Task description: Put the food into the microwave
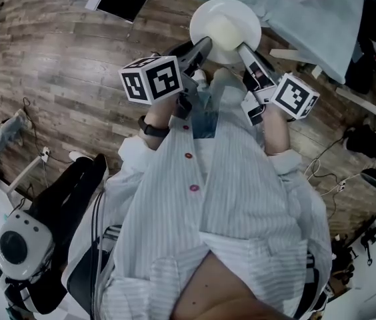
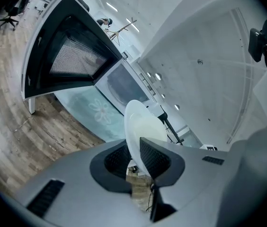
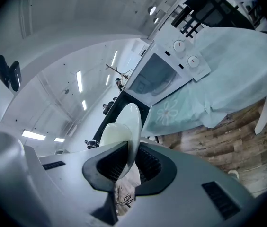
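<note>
White plate (image 1: 226, 20) clamped by left tool (image 1: 203, 46), right tool (image 1: 243, 49).

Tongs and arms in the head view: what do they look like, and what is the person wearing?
Both left tongs and right tongs are grey with dark ribbed pads. The left cube and right cube are white with black square markers. The person wears a light striped long-sleeved shirt and a dark wristband on the left wrist.

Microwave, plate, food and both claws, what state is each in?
microwave door: swung open.
plate: held in the air by its rim, both sides.
food: lying on the plate.
left claw: shut on the plate rim.
right claw: shut on the plate rim.
</note>
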A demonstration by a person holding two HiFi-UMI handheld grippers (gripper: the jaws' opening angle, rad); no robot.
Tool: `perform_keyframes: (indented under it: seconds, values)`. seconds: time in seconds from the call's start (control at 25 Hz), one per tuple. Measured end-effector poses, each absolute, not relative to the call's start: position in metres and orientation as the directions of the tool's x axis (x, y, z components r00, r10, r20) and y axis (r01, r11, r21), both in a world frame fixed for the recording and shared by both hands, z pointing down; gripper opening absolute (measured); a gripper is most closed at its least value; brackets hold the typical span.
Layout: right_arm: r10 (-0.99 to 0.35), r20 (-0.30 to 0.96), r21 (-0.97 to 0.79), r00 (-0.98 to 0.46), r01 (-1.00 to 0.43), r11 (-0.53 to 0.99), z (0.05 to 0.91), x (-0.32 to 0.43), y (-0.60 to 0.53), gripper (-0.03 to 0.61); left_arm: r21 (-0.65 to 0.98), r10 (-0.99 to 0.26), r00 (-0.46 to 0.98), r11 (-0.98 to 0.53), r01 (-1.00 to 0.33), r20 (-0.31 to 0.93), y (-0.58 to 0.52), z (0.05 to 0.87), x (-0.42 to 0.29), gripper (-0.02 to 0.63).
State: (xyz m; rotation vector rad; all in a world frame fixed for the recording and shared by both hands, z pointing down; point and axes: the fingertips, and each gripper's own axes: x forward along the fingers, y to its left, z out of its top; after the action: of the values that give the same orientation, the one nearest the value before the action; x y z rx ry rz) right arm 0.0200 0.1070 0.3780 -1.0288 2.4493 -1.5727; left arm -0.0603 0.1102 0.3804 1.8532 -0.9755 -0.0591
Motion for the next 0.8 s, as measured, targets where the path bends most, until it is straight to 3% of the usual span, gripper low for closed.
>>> perform_keyframes:
  seconds: [0.8]
  values:
    - [-0.536, 0.32, -0.848, -0.781, -0.489, 0.205, 0.396, 0.019, -0.003, 0.051, 0.789, -0.634, 0.659, -0.122, -0.603, 0.405, 0.001, 0.399, -0.063, 0.056]
